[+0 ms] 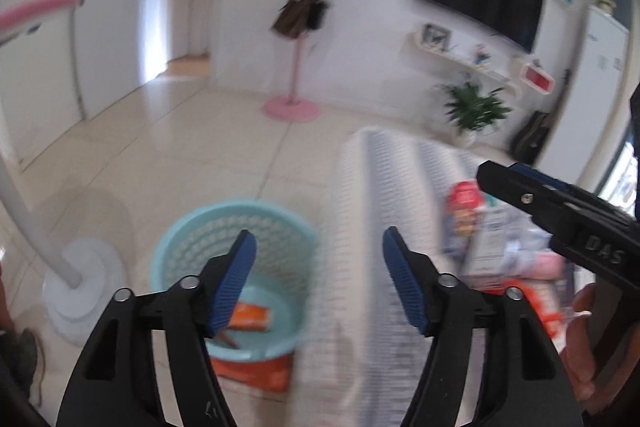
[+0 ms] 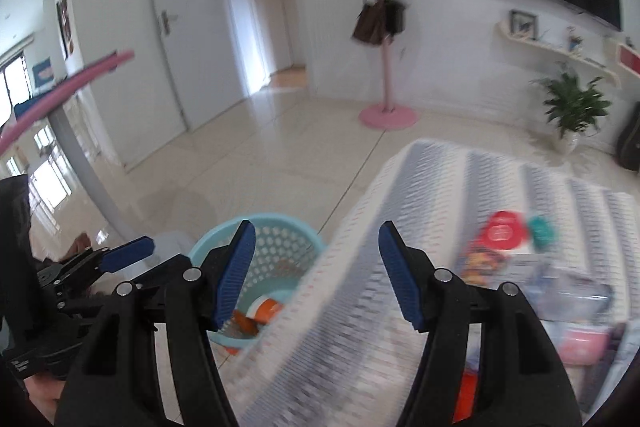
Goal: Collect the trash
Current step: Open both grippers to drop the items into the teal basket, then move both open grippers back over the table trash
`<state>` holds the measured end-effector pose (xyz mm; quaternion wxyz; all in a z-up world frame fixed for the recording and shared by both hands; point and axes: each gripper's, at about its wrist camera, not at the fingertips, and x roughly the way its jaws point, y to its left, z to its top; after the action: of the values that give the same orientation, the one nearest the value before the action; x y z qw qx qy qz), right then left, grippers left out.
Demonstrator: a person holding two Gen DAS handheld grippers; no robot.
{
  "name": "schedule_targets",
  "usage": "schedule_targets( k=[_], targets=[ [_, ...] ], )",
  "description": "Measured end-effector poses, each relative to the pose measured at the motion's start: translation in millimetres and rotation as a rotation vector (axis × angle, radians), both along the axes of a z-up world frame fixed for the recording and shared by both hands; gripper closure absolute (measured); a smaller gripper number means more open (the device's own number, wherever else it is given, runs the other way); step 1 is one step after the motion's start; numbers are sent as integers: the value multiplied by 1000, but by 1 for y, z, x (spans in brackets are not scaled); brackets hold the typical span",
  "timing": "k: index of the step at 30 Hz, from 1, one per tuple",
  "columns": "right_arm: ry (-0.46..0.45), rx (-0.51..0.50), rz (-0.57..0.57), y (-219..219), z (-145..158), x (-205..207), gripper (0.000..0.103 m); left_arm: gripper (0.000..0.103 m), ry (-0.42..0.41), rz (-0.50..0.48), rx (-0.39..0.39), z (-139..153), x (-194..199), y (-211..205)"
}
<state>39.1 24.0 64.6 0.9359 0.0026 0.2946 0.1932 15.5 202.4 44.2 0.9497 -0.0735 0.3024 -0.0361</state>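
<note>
Both grippers, left (image 1: pixel 318 281) and right (image 2: pixel 316 275), gape empty above the bin (image 1: pixel 234 267), orange trash (image 1: pixel 250 317) already inside; next swing rightward to the blurred, probably wrapper-strewn worktop (image 2: pixel 440 207), approaching slowly.

Left gripper (image 1: pixel 319 281): in its own wrist view both black arms rise from the lower edge, blue-padded fingers (image 1: pixel 236 283) spread wide apart, nothing between the pads. Angled downward.

Right gripper (image 2: pixel 317 275): same pose in its own view, blue pads parted, gap empty, angled downward.

Cross views: in the left wrist view the right gripper enters from the right edge at mid-height, tip pointing toward upper left; a hand (image 1: pixel 584 339) shows at lower right, wrapped on its handle. In the right wrist view the left gripper sits at lower left, one blue pad pointing right.
</note>
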Motion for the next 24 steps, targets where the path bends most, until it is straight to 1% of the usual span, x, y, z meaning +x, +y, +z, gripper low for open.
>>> schedule_targets(
  k=[1, 3, 4, 5, 6, 7, 9, 11, 12, 14, 17, 20, 24],
  targets=[
    [-14, 4, -20, -19, 7, -8, 43, 31, -25, -27, -6, 9, -8, -20],
    [-34, 2, -58, -52, 16, -21, 43, 22, -44, -56, -8, 15, -17, -45],
    [-42, -1, -85, -71, 19, -29, 43, 20, -54, -71, -8, 18, -23, -61],
    [-47, -3, -102, -85, 20, -35, 43, 15, -65, -79, -2, 19, -28, -79],
    [-54, -16, -137, -109, 21, -44, 43, 9, -74, -88, 6, 18, -32, -93],
    [-59, -31, -166, -125, 20, -51, 43, 7, -81, -103, 11, 15, -34, -106],
    [-61, -60, -222, -157, 16, -65, 43, 8, -68, -137, 11, 6, -37, -130],
    [-49, -81, -279, -188, 9, -75, 43, 8, -19, -186, -5, -9, -34, -159],
    [-32, -90, -318, -209, 3, -80, 43, 8, -1, -202, -10, -15, -33, -170],
    [-5, -94, -366, -237, -9, -86, 42, 8, 29, -230, -20, -27, -30, -188],
    [35, -91, -400, -268, -27, -90, 43, 8, 78, -257, -37, -47, -21, -212],
    [64, -107, -428, -284, -48, -91, 42, 8, 132, -253, -47, -65, -8, -228],
    [112, -105, -441, -296, -74, -86, 42, 8, 199, -232, -41, -86, 3, -245]
  ],
)
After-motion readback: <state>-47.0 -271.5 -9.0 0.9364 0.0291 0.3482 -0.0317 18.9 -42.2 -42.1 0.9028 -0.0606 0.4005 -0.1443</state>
